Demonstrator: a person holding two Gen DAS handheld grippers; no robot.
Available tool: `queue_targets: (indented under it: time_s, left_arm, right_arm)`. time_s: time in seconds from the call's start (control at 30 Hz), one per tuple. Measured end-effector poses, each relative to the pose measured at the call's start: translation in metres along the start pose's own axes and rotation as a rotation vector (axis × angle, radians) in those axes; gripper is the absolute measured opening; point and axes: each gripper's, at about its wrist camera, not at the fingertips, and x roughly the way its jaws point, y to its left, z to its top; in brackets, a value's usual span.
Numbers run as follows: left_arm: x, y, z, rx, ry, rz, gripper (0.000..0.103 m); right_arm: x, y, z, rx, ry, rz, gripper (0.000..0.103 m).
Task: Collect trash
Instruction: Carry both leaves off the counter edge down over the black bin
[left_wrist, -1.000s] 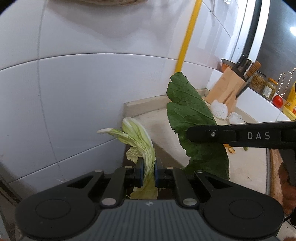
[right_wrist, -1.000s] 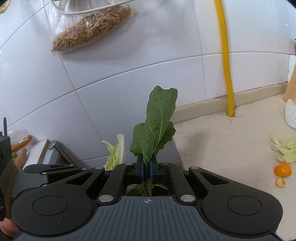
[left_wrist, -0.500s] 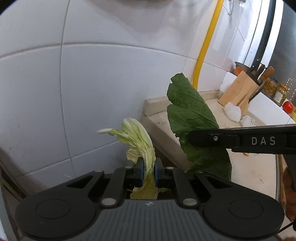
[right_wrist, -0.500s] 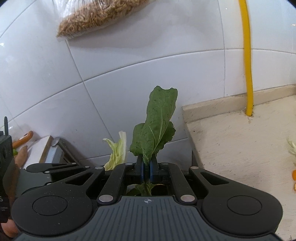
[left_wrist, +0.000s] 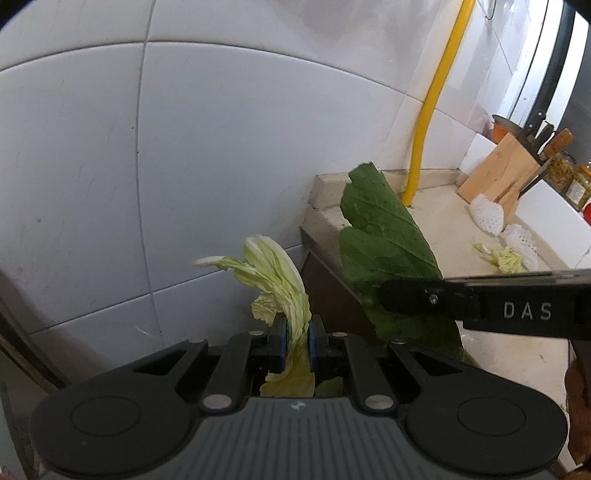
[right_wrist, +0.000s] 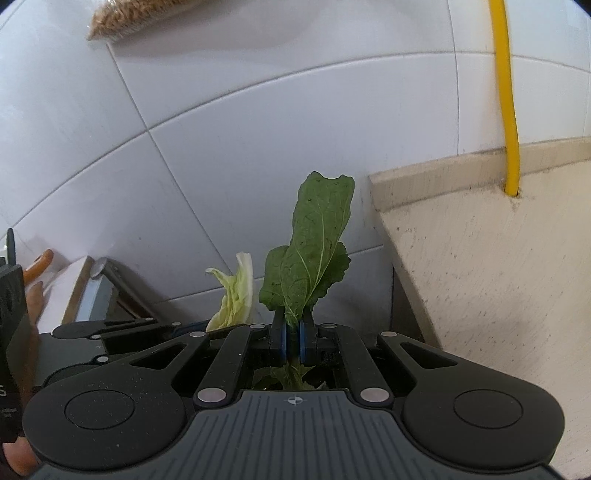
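Note:
My left gripper (left_wrist: 295, 338) is shut on a pale yellow-green cabbage leaf (left_wrist: 275, 278) that stands up between its blue pads. My right gripper (right_wrist: 292, 339) is shut on the stem of a dark green leaf (right_wrist: 314, 251). Both hang side by side past the left end of the beige counter (right_wrist: 498, 266), in front of the white tiled wall. The left wrist view shows the dark leaf (left_wrist: 384, 243) and the right gripper's black arm (left_wrist: 480, 306) on its right. The cabbage leaf (right_wrist: 236, 299) shows left of the dark leaf in the right wrist view.
More cabbage scraps (left_wrist: 502, 256) and white foam nets (left_wrist: 485, 216) lie on the counter near a wooden knife block (left_wrist: 498, 173) and jars (left_wrist: 561, 170). A yellow pipe (left_wrist: 432, 99) runs up the wall. A steel-edged surface (right_wrist: 92, 288) sits low at left.
Both grippers have sunk and shifted left past the counter's end, each still holding its leaf. The counter and the yellow pipe have slid rightward and upward in both views.

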Motion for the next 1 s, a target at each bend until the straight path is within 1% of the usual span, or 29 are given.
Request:
queue_targets:
  time_s: [0.47, 0.63, 0.7, 0.8, 1.0]
  left_arm:
    - [0.016, 0.0, 0.0, 0.007, 0.055, 0.039, 0.008]
    - [0.019, 0.0, -0.003, 0.023, 0.063, 0.073, 0.008]
    - [0.023, 0.002, -0.004, 0.017, 0.083, 0.087, 0.008]
    - [0.022, 0.004, -0.005, 0.022, 0.079, 0.091, 0.008]
    - [0.029, 0.002, -0.008, 0.037, 0.113, 0.111, 0.008]
  right_arm:
    - [0.013, -0.012, -0.011, 0.056, 0.029, -0.017, 0.009]
    - [0.024, -0.02, -0.012, 0.081, 0.053, 0.013, 0.009]
    - [0.028, -0.023, -0.012, 0.099, 0.072, 0.024, 0.009]
    - [0.033, -0.024, -0.015, 0.085, 0.095, 0.023, 0.009]
    - [0.04, -0.025, -0.018, 0.075, 0.12, 0.033, 0.009]
